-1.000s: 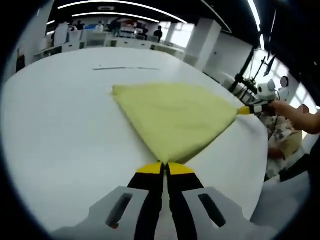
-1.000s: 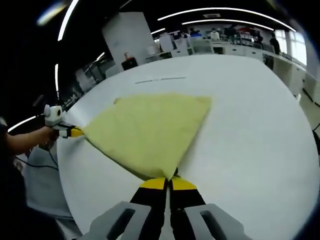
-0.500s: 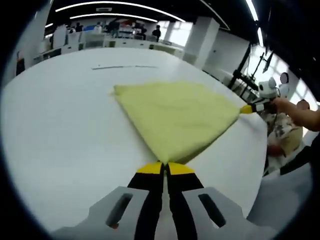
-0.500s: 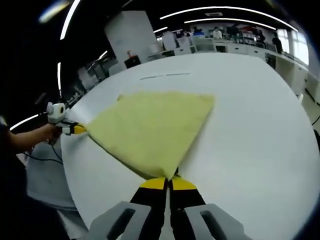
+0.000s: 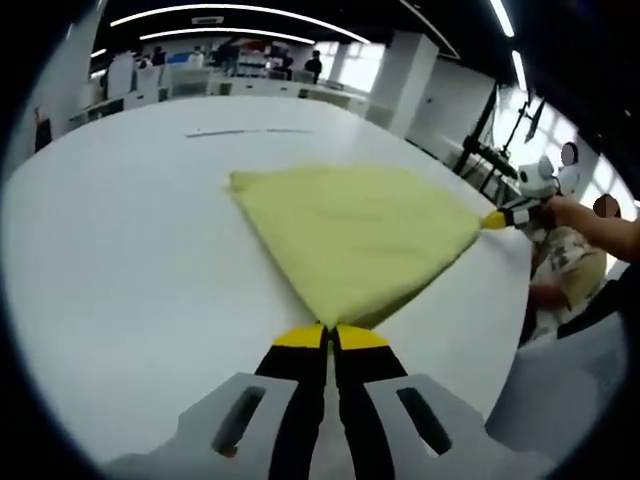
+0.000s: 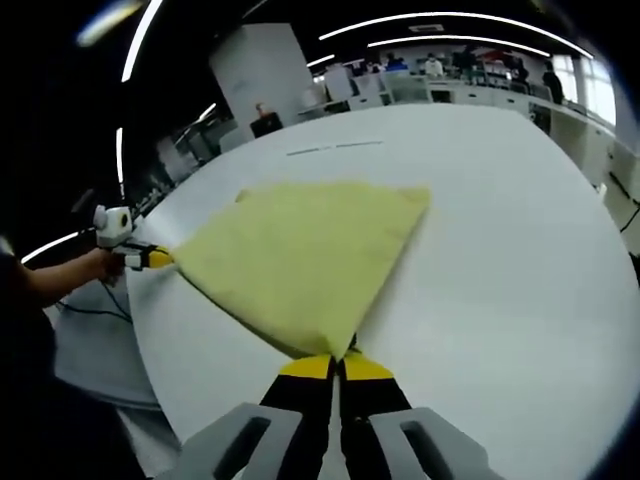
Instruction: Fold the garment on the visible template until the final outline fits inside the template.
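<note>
Soft yellow garment (image 5: 355,235), fuzzy-looking cloth, spread flat on the smooth white table (image 5: 120,260). Left gripper (image 5: 331,336) & right gripper (image 6: 337,366) both pinched tight on corners right at their tips.

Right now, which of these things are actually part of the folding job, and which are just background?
Part of the job:
yellow garment
left gripper
right gripper
white table

Just background:
desks along the far wall
white pillar
</note>
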A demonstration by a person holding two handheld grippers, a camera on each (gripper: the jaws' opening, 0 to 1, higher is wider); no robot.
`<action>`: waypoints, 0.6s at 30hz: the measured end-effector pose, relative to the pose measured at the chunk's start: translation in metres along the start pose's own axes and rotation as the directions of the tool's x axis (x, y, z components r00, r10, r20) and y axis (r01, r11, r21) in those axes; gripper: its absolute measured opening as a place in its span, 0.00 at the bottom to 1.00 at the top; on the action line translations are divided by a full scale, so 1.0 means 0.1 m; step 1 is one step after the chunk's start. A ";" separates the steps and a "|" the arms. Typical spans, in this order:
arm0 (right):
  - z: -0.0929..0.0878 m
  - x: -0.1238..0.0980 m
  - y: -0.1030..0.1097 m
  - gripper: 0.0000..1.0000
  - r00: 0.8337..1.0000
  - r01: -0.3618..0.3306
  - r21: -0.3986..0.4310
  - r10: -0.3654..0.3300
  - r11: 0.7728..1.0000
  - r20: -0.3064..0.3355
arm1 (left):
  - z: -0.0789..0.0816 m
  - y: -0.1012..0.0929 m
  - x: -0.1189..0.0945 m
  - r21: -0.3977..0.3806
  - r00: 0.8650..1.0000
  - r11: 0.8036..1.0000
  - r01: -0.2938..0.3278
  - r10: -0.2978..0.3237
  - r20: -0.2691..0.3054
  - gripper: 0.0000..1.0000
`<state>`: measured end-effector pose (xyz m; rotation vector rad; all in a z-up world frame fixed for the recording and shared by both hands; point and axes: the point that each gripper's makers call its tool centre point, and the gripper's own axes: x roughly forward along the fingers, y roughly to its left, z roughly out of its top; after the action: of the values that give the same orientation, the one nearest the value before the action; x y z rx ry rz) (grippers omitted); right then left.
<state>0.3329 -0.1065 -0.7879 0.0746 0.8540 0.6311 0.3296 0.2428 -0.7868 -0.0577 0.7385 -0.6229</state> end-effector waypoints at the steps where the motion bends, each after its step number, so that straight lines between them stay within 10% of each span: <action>1: 0.00 0.00 0.00 0.00 1.000 0.001 -0.001 -0.001 1.000 0.002 | -0.01 0.00 0.00 -0.003 1.000 1.000 -0.003 0.003 0.001 0.00; 14: -0.05 0.02 0.00 0.00 0.999 0.046 -0.030 -0.045 0.999 0.008 | -0.03 0.05 -0.03 0.008 0.998 0.998 -0.064 0.064 0.009 0.02; 18: 0.00 -0.01 0.01 0.14 0.999 0.043 -0.040 -0.043 0.998 0.017 | 0.00 0.06 -0.06 0.010 0.997 0.997 -0.075 0.075 0.022 0.11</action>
<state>0.3321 -0.1061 -0.7874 0.0250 0.8246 0.6063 0.3293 0.2516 -0.7843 -0.0270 0.7128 -0.5539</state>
